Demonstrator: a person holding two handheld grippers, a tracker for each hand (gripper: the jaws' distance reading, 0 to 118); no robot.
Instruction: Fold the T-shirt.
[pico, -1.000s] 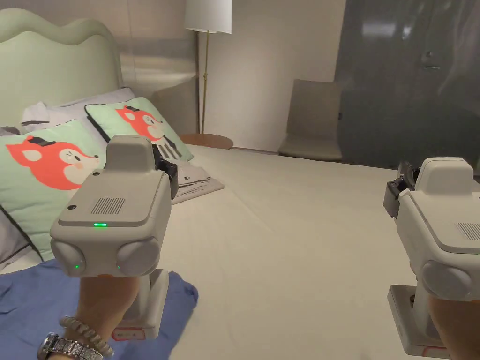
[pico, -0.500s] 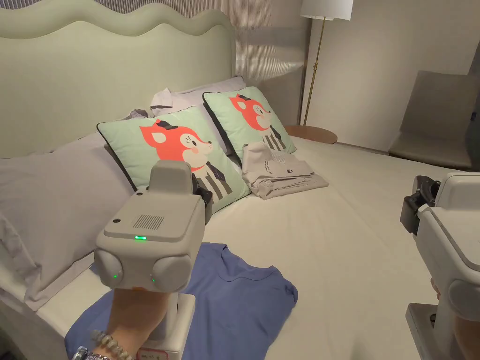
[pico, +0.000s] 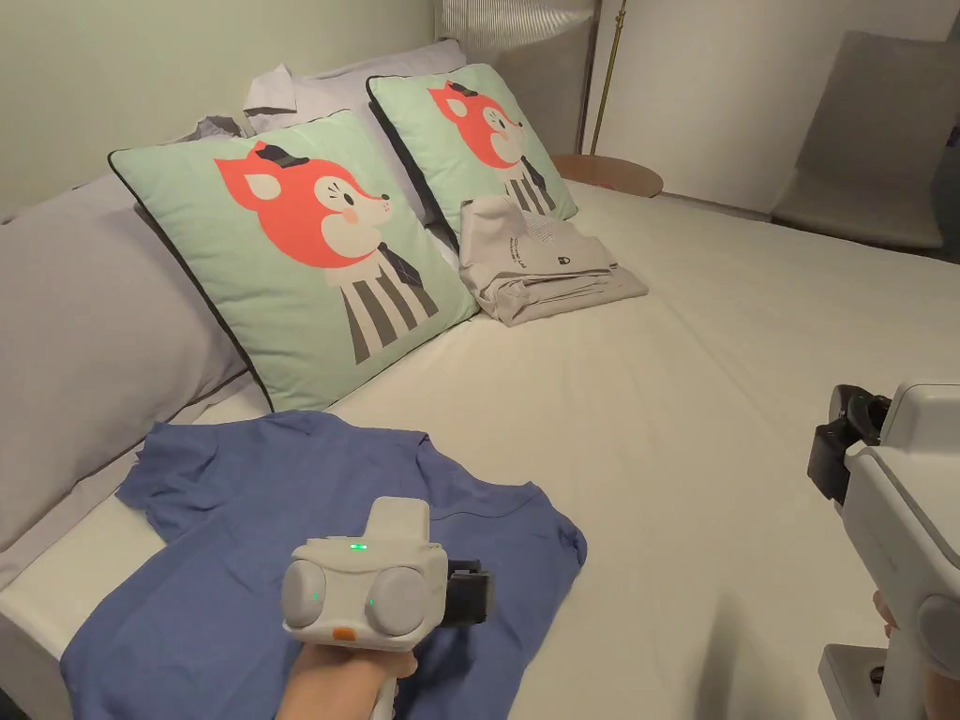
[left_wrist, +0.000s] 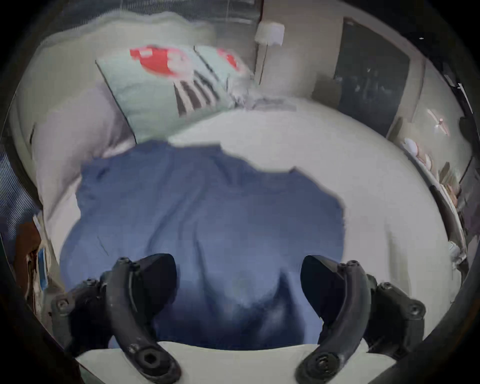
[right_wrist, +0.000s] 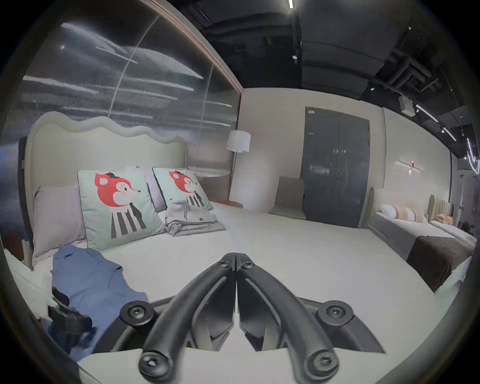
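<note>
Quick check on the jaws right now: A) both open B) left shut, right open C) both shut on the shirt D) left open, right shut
D. In the left gripper view the left gripper has its jaws spread wide over the blue T-shirt; in the right gripper view the right gripper has its jaws meeting at the tips, with nothing between them, above the bed.

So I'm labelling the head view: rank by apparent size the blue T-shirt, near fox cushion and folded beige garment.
1. blue T-shirt, partly hidden by the left gripper
2. near fox cushion, farther off
3. folded beige garment, farthest, so unsure
</note>
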